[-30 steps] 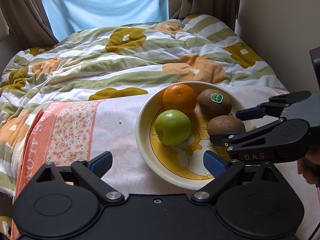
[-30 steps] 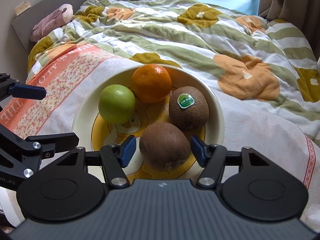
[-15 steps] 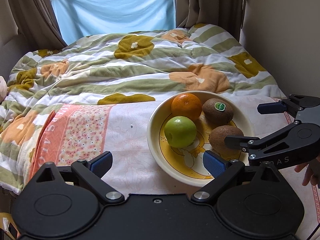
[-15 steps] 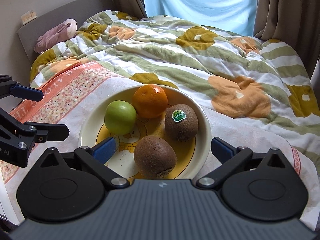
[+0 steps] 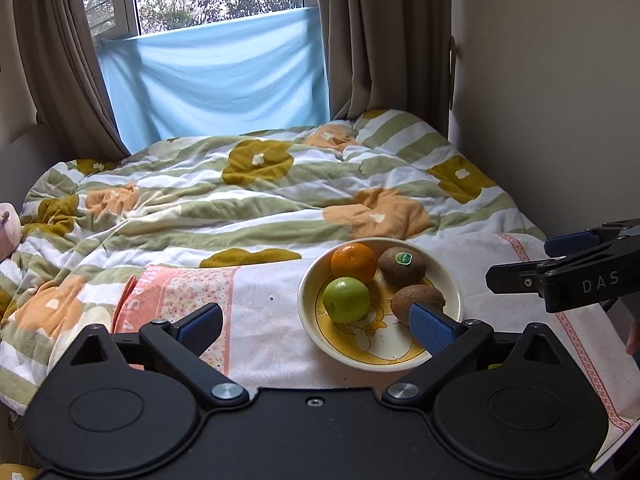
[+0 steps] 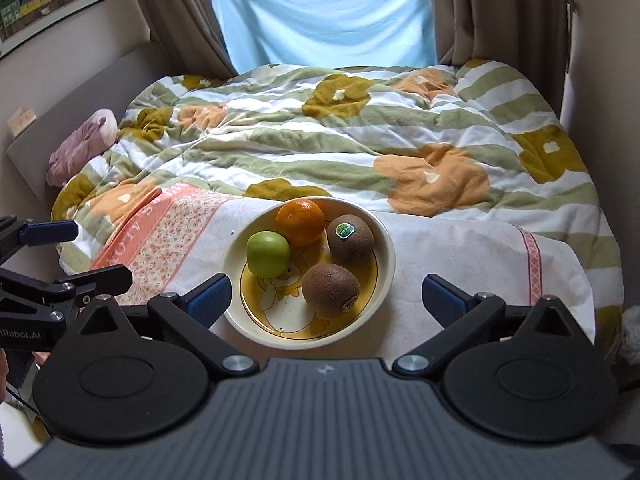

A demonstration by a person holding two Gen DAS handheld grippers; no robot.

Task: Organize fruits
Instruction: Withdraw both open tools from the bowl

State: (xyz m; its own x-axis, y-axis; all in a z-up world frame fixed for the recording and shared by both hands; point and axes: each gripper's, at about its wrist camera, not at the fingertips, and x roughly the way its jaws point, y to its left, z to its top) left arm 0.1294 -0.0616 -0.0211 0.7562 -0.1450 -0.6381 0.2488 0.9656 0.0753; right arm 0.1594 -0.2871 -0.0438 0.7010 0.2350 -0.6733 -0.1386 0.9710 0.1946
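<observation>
**Both claws open, fruit all in the bowl**

Bowl (image 6: 386, 236) sits on a white towel (image 6: 472, 252) spread over the near edge of the bed, towards the towel's middle. The towel's pink flowered band (image 5: 188, 292) is at its left end. A striped flower quilt (image 6: 360, 132) covers the rest of the bed up to the window end.

In the bowl, four pieces:
- orange (image 6: 301, 222) at the far rim
- green apple (image 6: 268, 254) on the left side, touching the orange
- kiwi with a green sticker (image 6: 351, 238) on the right side, just beside the orange
- plain kiwi (image 6: 331, 290) nearest the front rim, apart from the apple

Right claw (image 6: 326, 298): fingers spread wide, holding nothing. It hangs back from the bowl, over the towel's near edge. Seen from its own camera, the left pad (image 6: 210, 298) lines up with the bowl's left rim and the right pad (image 6: 442, 298) is clear of the right rim, so the bowl lies between the fingers but ahead of the tips. The plain kiwi is the closest fruit, no contact.

Left claw (image 5: 316, 330): also wide open and empty. It is pulled back near the towel's front edge, left of the bowl. Its right pad (image 5: 432, 328) overlaps the bowl's front right rim and the plain kiwi in view; can't tell whether it touches either. Its left pad (image 5: 200, 326) is over the pink band.

Each claw shows at the edge of the other's view, well apart from the fruit.
</observation>
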